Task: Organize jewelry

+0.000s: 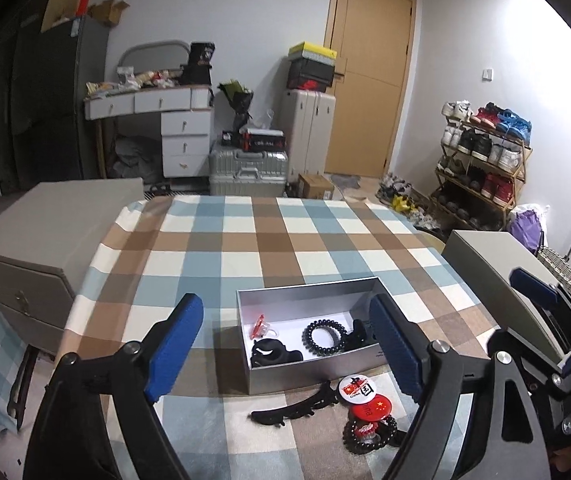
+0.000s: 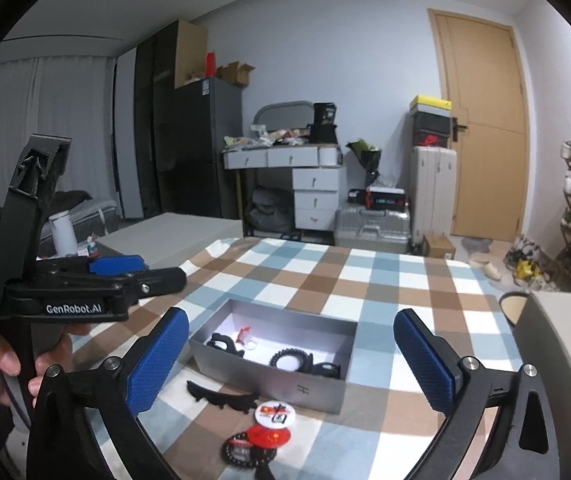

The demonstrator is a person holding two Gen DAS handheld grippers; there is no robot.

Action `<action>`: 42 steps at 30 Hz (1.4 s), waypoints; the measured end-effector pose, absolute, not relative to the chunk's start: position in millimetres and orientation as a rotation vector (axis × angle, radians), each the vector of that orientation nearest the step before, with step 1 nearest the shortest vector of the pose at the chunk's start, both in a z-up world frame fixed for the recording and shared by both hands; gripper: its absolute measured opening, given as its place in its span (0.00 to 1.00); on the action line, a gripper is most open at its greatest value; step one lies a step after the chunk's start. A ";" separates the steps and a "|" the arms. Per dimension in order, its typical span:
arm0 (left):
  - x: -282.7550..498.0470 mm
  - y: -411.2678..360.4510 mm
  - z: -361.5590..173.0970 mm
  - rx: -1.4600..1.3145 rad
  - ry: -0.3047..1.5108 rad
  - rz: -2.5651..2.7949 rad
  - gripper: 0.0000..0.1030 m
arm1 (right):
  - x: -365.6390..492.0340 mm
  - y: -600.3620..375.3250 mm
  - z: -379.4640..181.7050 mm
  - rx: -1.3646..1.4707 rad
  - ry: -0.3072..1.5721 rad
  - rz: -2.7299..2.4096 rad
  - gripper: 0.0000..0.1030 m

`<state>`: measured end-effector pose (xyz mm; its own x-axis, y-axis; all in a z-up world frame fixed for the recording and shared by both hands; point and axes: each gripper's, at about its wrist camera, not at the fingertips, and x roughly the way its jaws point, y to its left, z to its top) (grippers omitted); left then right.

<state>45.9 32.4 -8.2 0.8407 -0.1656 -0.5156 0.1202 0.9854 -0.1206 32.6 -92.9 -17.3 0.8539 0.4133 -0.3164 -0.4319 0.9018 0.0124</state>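
Observation:
A silver box (image 1: 285, 372) (image 2: 277, 380) sits on the checked table. Inside lie a black spiral hair tie (image 1: 324, 335) (image 2: 290, 359), a black claw clip (image 1: 275, 354) (image 2: 223, 343), another black clip (image 1: 359, 332) and a small red-and-clear piece (image 1: 262, 326) (image 2: 245, 336). In front of the box lie a long black hair clip (image 1: 293, 404) (image 2: 221, 396), a white badge (image 1: 356, 388) (image 2: 274, 413), a red badge (image 1: 371, 407) (image 2: 267, 437) and a black bead bracelet (image 1: 369, 434) (image 2: 245, 453). My left gripper (image 1: 285, 352) is open above the box. My right gripper (image 2: 289, 364) is open too.
The right gripper's body shows at the right edge of the left wrist view (image 1: 545, 320); the left gripper shows at the left of the right wrist view (image 2: 85, 292). Grey cabinets (image 1: 45, 232) (image 2: 557, 360) flank the table. Suitcases, drawers and a shoe rack stand behind.

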 end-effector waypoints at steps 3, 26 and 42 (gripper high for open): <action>34.7 33.0 -14.3 -0.082 0.528 -0.103 0.93 | 17.8 -100.7 -30.0 -0.017 0.308 0.436 1.00; -6.2 56.2 -76.1 -0.153 0.651 -0.033 0.99 | 14.5 -98.5 -119.5 -0.045 0.616 0.490 1.00; -11.6 62.6 -88.9 -0.190 0.721 -0.054 0.99 | 46.3 -65.1 -122.6 -0.052 0.705 0.535 0.92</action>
<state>-11.6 62.6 -88.9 0.7507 -0.1145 -0.6506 -0.0161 0.9814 -0.1914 46.3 -65.1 -122.6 0.6332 0.4506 -0.6293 -0.4850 0.8646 0.1310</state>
